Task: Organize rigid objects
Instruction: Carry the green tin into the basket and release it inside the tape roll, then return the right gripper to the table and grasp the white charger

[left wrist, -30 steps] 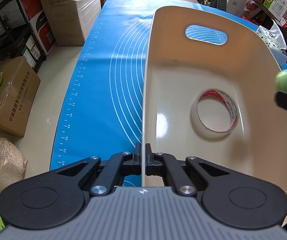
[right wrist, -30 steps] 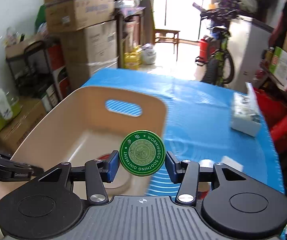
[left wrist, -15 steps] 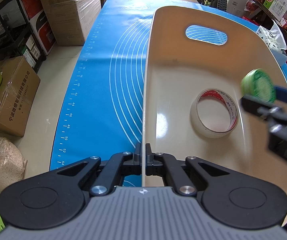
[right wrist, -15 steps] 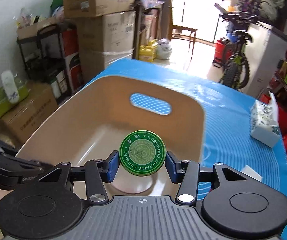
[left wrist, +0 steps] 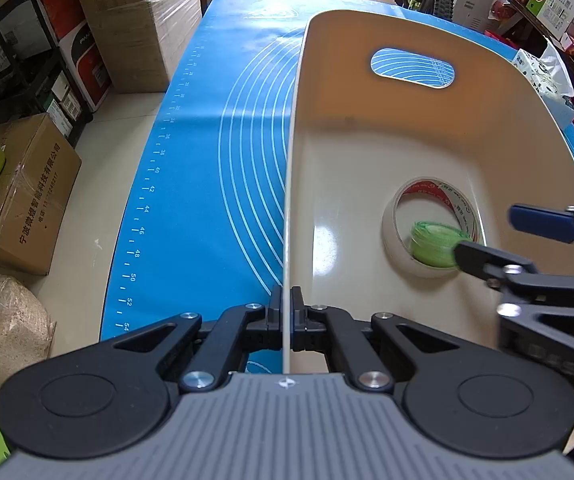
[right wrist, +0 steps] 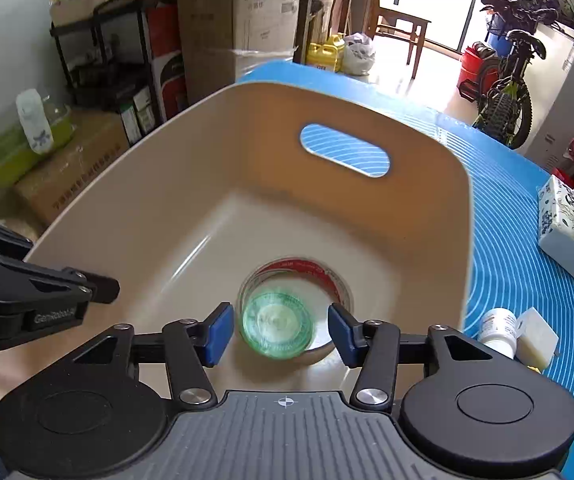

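A beige bin (left wrist: 367, 140) (right wrist: 215, 184) stands on the blue mat. My left gripper (left wrist: 285, 312) is shut on the bin's left rim. A roll of clear tape (left wrist: 399, 236) (right wrist: 327, 276) lies on the bin floor. The green ointment tin (left wrist: 433, 242) (right wrist: 277, 326), blurred, is free of the fingers and sits inside the tape roll's ring. My right gripper (right wrist: 280, 334) (left wrist: 503, 236) is open above the tin, inside the bin.
On the blue mat (right wrist: 527, 240) right of the bin are a tissue pack (right wrist: 565, 220), a small white bottle (right wrist: 497, 330) and a pale block (right wrist: 535, 338). Cardboard boxes (left wrist: 27, 188) and shelves stand on the floor to the left.
My right gripper moved left over the bin, lowered and opened. The green tin left the fingers and dropped into the tape roll. The left gripper held still.
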`<state>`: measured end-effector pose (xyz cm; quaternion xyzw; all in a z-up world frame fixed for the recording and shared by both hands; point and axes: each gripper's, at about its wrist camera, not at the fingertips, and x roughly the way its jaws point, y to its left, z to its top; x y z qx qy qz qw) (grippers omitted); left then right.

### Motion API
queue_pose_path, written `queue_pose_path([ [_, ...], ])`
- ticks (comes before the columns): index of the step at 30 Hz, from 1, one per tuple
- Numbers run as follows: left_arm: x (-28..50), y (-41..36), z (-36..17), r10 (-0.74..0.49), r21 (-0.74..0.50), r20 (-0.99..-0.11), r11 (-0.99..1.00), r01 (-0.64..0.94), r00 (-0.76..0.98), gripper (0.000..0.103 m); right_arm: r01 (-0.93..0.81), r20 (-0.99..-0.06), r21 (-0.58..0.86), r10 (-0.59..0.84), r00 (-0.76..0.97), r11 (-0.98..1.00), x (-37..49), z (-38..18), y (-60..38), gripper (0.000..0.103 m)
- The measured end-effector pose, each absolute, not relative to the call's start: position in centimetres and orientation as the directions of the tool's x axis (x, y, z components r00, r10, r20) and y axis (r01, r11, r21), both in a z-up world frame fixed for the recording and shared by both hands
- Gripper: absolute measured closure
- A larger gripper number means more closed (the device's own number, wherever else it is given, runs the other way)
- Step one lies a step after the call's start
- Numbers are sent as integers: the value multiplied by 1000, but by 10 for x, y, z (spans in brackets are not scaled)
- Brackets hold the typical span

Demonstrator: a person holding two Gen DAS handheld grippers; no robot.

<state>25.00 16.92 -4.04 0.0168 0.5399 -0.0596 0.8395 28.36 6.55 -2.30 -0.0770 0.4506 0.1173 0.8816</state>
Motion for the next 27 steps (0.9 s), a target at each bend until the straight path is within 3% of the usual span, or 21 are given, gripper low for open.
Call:
queue_pose_path([
  [7, 250, 169, -40, -83, -38, -908, 992, 117, 410, 100, -227, -743, -1, 151, 652, 974, 256, 13, 22, 36],
  [13, 250, 169, -40, -83, -38, -908, 992, 117, 410, 100, -80, -696, 3, 59, 716, 997, 243, 31, -43, 33],
  [22, 250, 168, -40, -82, -38, -908, 993, 116, 410, 100, 177, -737, -54, -159, 657, 983, 243, -2, -129, 33],
  [27, 250, 167, -41, -83, -38, -908, 993, 116, 410, 100, 222, -740, -130, -243, 627, 966, 243, -21, -146, 33],
])
